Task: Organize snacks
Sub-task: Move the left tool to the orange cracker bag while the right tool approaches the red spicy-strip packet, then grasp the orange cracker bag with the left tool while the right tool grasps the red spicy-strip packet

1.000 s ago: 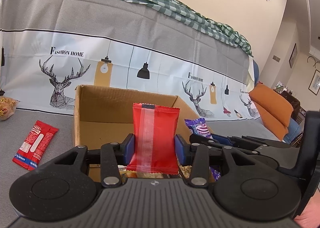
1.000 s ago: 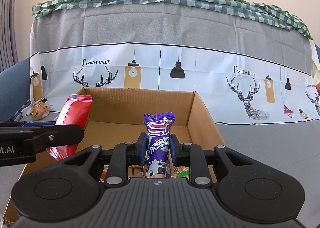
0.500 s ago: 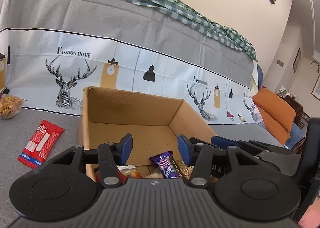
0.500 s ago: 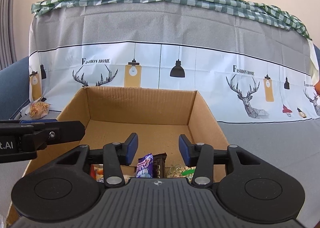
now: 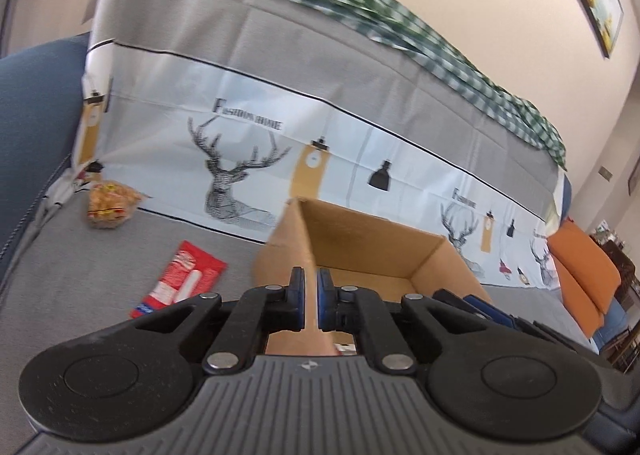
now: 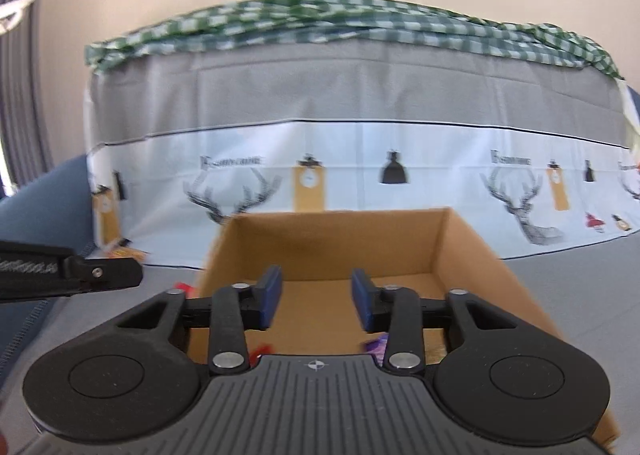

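An open cardboard box (image 5: 372, 243) (image 6: 472, 255) stands on the grey sofa seat. My left gripper (image 5: 311, 299) is shut and empty, above the box's near left corner. My right gripper (image 6: 316, 297) is open and empty over the box's near part. A purple snack packet (image 6: 376, 345) and a bit of red wrapper (image 6: 262, 349) peek out inside the box below it. A red snack packet (image 5: 180, 279) lies on the seat left of the box. A yellow snack bag (image 5: 108, 205) lies further left by the backrest.
The sofa backrest with a deer-print cover (image 5: 240, 159) rises behind the box. A blue armrest (image 5: 36, 115) is at the left. An orange cushion (image 5: 584, 279) sits at the far right. The left gripper's body (image 6: 68, 273) shows at the right wrist view's left edge.
Both grippers released their snacks into the box, the red packet and the purple packet. Since then the left gripper has closed empty and swung left; the right stays open.
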`<action>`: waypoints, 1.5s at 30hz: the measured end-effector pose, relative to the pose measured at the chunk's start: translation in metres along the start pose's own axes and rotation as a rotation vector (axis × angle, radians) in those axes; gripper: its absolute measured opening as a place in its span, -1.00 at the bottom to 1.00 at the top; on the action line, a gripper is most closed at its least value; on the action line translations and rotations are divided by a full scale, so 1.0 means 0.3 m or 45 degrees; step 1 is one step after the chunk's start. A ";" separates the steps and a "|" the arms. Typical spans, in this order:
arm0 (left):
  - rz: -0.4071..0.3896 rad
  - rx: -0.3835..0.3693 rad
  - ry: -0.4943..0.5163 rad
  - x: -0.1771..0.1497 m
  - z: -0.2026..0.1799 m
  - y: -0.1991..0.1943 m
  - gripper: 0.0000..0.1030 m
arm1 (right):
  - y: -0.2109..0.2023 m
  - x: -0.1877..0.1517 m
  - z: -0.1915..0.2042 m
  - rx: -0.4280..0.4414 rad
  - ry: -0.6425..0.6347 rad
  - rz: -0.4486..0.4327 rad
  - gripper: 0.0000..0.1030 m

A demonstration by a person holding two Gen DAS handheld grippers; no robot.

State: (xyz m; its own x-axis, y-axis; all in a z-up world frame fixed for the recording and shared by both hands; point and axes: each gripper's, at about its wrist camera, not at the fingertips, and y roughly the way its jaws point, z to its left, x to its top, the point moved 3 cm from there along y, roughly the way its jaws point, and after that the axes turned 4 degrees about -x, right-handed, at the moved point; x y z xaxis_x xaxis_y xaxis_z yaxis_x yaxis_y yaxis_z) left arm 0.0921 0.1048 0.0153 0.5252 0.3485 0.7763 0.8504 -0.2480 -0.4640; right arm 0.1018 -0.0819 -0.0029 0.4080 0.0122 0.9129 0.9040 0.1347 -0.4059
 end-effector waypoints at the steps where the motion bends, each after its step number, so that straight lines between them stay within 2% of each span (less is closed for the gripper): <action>1: 0.019 0.003 -0.013 0.011 0.032 0.002 -0.89 | -0.006 0.000 0.027 0.020 0.003 -0.010 -0.34; 6: 0.051 0.085 -0.031 0.065 0.213 0.016 -0.89 | -0.042 0.001 0.157 0.108 0.016 -0.063 -0.36; 10: 0.041 0.176 -0.101 0.095 0.378 0.018 -0.89 | -0.048 -0.010 0.253 0.171 0.006 -0.063 -0.36; 13: 0.033 0.234 -0.207 0.109 0.487 0.010 -0.89 | -0.043 -0.020 0.319 0.203 -0.010 -0.069 -0.36; 15: 0.015 0.244 -0.256 0.121 0.530 0.002 -0.89 | -0.035 -0.031 0.363 0.220 -0.025 -0.067 -0.35; 21: -0.003 0.300 -0.217 0.141 0.579 0.021 -0.88 | 0.002 -0.067 0.498 0.267 -0.105 -0.074 -0.31; 25: -0.017 0.331 -0.225 0.154 0.618 0.049 -0.87 | 0.055 -0.096 0.573 0.265 -0.123 -0.046 -0.15; 30: -0.018 0.342 -0.251 0.160 0.655 0.076 -0.81 | 0.170 -0.120 0.613 0.166 -0.077 -0.021 0.20; 32: -0.005 0.340 -0.226 0.162 0.650 0.100 -0.72 | 0.237 -0.138 0.624 0.128 -0.054 0.030 0.36; 34: 0.002 0.344 -0.192 0.165 0.646 0.127 -0.53 | 0.303 -0.163 0.637 0.114 -0.040 0.095 0.39; 35: 0.004 0.347 -0.177 0.167 0.646 0.140 -0.45 | 0.333 -0.174 0.645 0.096 -0.045 0.120 0.48; 37: 0.011 0.352 -0.158 0.172 0.652 0.170 -0.07 | 0.392 -0.197 0.659 0.071 -0.048 0.181 0.60; 38: 0.016 0.351 -0.151 0.174 0.655 0.187 -0.03 | 0.417 -0.207 0.663 0.060 -0.048 0.208 0.63; 45: 0.060 0.320 -0.134 0.197 0.693 0.332 0.64 | 0.538 -0.253 0.647 -0.024 -0.018 0.310 0.68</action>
State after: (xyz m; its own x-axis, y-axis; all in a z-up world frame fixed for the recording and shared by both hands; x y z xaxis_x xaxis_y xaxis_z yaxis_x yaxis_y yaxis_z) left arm 0.2141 0.2888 -0.0738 0.5537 0.4369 0.7089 0.7989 -0.0384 -0.6003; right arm 0.1920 0.1311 -0.1292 0.6127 0.0558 0.7883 0.7813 0.1075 -0.6149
